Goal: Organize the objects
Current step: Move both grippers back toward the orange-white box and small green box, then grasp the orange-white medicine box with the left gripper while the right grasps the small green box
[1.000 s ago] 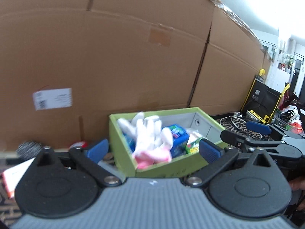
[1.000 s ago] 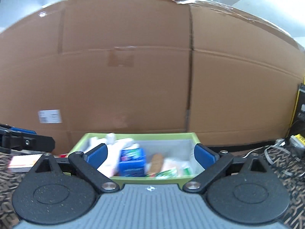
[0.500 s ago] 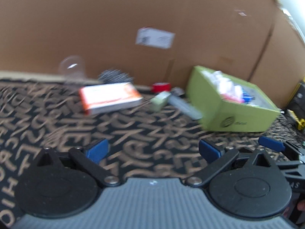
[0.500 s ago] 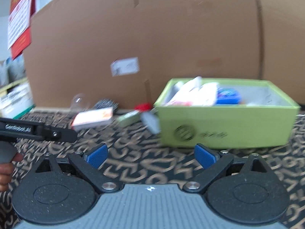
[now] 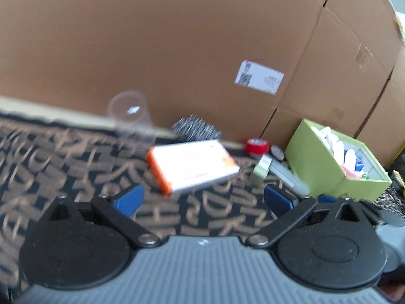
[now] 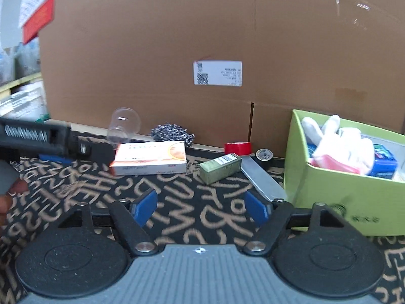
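Both claws hang spread and empty, the left gripper [image 5: 201, 200] and right gripper [image 6: 200, 209] facing the orange-and-white carton [image 6: 149, 161] lying flat on the patterned cloth [image 6: 202, 215] left of the green box [image 6: 336, 192]; it looks light and crushable, best pinched across its narrow sides

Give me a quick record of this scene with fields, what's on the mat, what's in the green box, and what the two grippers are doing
surface: dark mat with tan lettering
loose items: orange-and-white box, small olive box, red tape roll, clear plastic cup, steel scourer
container: green box, right side
contents: white glove, blue packet
left hand-held gripper: open, empty
right hand-held gripper: open, empty
backdrop: cardboard wall
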Tool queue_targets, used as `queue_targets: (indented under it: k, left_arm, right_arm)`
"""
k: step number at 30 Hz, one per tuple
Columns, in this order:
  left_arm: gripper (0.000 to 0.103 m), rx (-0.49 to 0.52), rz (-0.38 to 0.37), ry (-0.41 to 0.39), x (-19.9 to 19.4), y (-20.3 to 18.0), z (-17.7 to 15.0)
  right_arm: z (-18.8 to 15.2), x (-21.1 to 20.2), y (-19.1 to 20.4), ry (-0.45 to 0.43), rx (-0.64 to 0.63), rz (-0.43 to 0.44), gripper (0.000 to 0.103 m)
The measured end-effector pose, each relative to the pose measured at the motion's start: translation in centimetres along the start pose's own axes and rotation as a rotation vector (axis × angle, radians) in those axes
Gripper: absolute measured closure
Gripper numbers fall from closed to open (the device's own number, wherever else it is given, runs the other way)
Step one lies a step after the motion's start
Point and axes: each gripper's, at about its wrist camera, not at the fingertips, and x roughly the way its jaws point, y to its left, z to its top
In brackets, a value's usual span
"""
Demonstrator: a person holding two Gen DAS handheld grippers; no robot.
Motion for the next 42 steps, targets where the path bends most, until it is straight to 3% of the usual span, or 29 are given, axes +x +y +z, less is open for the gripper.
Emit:
queue_targets:
  k: [3, 5, 8, 16, 17, 20, 22, 26, 30, 42]
  left_arm:
    - [0.000, 0.103, -0.067, -0.015, 2.3, 0.1, 2.6]
    - [0.000, 0.139, -0.063, -0.018, 4.1, 0.2, 3.6]
    - [0.000, 0.178, -0.102, 0.048, 7.0, 0.3, 4.5]
    - [0.000, 0.336, -0.114, 0.167, 11.5, -0.3, 3.9]
    - [0.000, 0.358, -0.107, 0.154, 11.4, -0.5, 3.7]
    - [0.000, 0.382, -0.139, 0.170, 11.6, -0.2, 3.6]
    - [0.000, 0.404, -0.126, 0.177, 11.6, -0.3, 3.2]
    - [0.018, 0.483, -0.082, 0.185, 11.3, -1.4, 1.6]
    - [0.029, 0.438, -0.063, 0.176, 10.5, -1.7, 1.2]
    - [0.032, 0.400, -0.020, 0.206, 4.1, -5.6, -4.0]
  right_arm:
    - [0.5, 1.9, -0.1, 0.012, 0.009, -0.018, 0.029]
    - [0.7, 2.7, -0.2, 0.016, 0.001, -0.033, 0.030]
    - [0.9, 4.2, -0.3, 0.021, -0.016, -0.062, 0.032]
    - [2.0, 8.1, -1.3, 0.046, -0.001, -0.060, 0.033]
    - [2.0, 8.5, -1.2, 0.053, -0.016, -0.057, 0.033]
    - [1.9, 9.3, -1.0, 0.079, -0.029, -0.048, 0.048]
    - [1.9, 9.0, -1.3, 0.077, -0.011, -0.040, 0.077]
    - [1.4, 7.7, -1.7, 0.075, -0.028, -0.069, 0.078]
    - [0.6, 5.7, -1.8, 0.081, -0.034, -0.043, 0.078]
    - [-4.3, -3.7, -2.4, 0.105, -0.040, 0.015, 0.078]
